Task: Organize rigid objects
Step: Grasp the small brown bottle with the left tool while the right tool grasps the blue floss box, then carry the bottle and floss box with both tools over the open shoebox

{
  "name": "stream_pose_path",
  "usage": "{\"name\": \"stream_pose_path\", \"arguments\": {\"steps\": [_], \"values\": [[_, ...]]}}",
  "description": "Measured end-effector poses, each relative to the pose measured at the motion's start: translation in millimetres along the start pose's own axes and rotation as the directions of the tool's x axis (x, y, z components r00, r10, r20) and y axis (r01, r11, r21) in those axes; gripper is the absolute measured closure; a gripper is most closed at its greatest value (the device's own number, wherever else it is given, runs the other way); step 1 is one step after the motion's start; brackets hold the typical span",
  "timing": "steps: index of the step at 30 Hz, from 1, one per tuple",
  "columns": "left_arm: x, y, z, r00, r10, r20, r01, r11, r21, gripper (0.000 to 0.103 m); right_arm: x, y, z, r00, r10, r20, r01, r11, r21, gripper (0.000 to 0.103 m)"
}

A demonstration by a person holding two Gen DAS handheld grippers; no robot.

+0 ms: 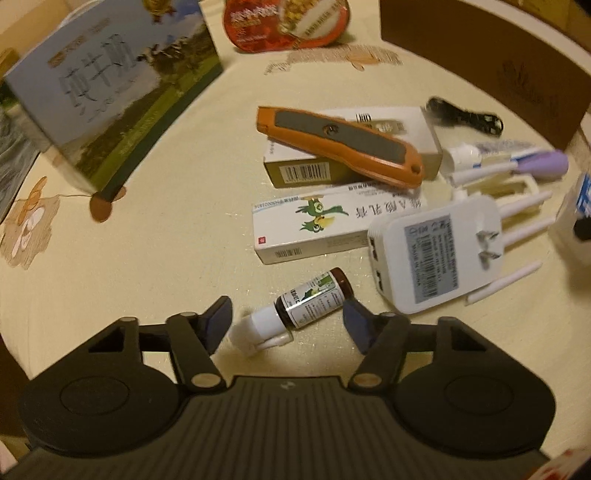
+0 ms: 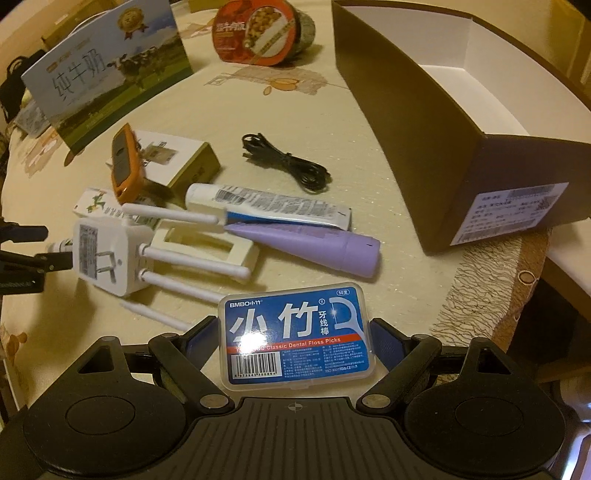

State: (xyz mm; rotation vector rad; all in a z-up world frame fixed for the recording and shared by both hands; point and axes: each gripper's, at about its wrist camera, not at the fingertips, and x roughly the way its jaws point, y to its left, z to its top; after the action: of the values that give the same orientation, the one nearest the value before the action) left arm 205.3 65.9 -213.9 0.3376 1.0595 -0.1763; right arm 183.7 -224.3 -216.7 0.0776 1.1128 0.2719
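Note:
In the left wrist view a small brown spray bottle with a white nozzle lies slanted on the cream tablecloth. My left gripper straddles it, open; its pads stand close beside the bottle without pressing. In the right wrist view my right gripper is shut on a clear floss pick box with a blue label, its pads on the two short sides. The left gripper shows at that view's left edge, by the white plug-in repeater.
An orange utility knife lies across a gold box, with a parrot-printed medicine box in front. A toothpaste tube, purple tube and black cable lie nearby. An open brown box stands right; milk carton and food bowl behind.

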Motion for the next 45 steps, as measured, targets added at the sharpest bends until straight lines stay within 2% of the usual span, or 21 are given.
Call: {"name": "stream_pose_path", "arguments": {"steps": [3,5,8,13,21,24,29,37,41,45], "values": [[7.6,0.4,-0.3,1.0,-0.007,-0.025,0.007,1.0,0.012,0.053,-0.4,-2.5,-0.1,1.0,-0.004,-0.001,0.004,1.0,0.006,0.019],[9.7,-0.1,-1.1,0.999,-0.015,-0.047,0.015,1.0,0.009,0.066,-0.7,-4.3,-0.5,1.0,-0.004,-0.003,0.004,1.0,0.011,0.019],[6.1,0.5,-2.4,0.997,-0.029,-0.067,0.028,0.999,-0.019,0.076,-1.2,-6.7,-1.8,1.0,-0.005,-0.005,0.005,1.0,0.023,0.019],[-0.1,-2.8,-6.1,0.993,-0.074,-0.088,0.065,0.992,-0.104,0.076,-1.5,-9.3,-4.4,1.0,-0.004,-0.009,0.004,0.999,0.038,0.019],[6.9,-10.1,4.4,0.995,-0.064,-0.082,0.059,0.997,-0.056,0.076,-1.9,-12.3,-4.2,1.0,-0.007,-0.009,0.007,0.999,0.044,0.019],[7.8,-11.6,5.8,0.995,-0.065,-0.08,0.061,0.997,-0.045,0.081,-2.3,-14.1,-3.3,1.0,-0.009,-0.006,0.01,0.999,0.048,0.019],[0.6,-12.7,-1.4,0.995,-0.053,-0.08,0.047,0.996,-0.079,0.083,-7.1,-13.9,-3.1,1.0,-0.004,0.007,0.004,0.999,0.048,0.019],[-39.9,-9.9,-5.4,0.998,-0.035,-0.053,0.023,0.977,-0.213,0.083,-26.0,-11.4,1.1,0.999,0.004,0.048,-0.006,1.0,0.029,0.019],[-65.7,-17.4,7.2,0.998,-0.053,-0.031,0.043,0.966,-0.256,0.083,-41.9,-10.7,5.5,0.997,0.011,0.076,-0.012,1.0,0.008,0.019],[-82.5,-35.0,28.8,0.997,-0.074,-0.023,0.066,0.965,-0.256,0.083,-60.5,-10.4,11.5,0.994,0.018,0.109,-0.016,1.0,-0.018,0.019]]}}
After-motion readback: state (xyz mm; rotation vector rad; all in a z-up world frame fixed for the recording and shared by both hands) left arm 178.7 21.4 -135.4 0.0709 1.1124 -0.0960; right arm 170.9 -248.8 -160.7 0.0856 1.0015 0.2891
